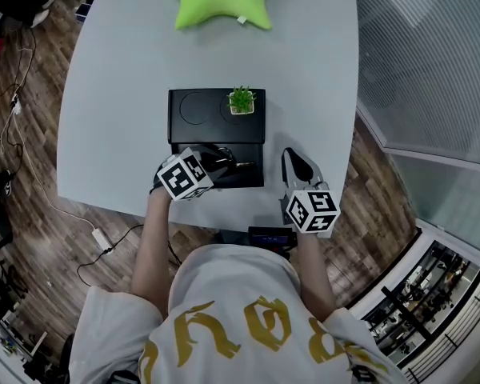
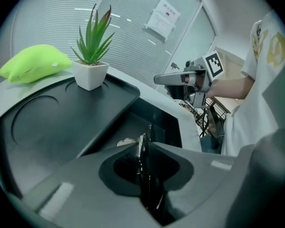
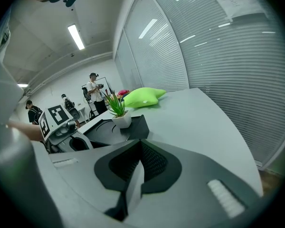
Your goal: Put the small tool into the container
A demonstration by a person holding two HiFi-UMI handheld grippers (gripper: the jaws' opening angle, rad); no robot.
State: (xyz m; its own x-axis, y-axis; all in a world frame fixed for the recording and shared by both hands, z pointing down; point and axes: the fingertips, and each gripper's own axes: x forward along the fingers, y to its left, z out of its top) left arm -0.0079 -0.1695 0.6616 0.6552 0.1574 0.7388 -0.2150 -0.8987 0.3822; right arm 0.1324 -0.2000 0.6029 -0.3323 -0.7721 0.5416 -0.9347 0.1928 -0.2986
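A: So, left tongs (image 1: 222, 163)?
B: We're pinching the small tool (image 2: 142, 144) w/ them, over the container's (image 1: 194, 112) open half.
A: And right tongs (image 1: 294, 165)?
B: Pressed together, nothing btwn, over the table (image 1: 120, 94) beside the container.

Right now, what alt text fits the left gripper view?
Left hand-held gripper, shut on a thin metal tool, hovers over the open compartment of the black plastic container. A green plant in a white pot stands on its top.
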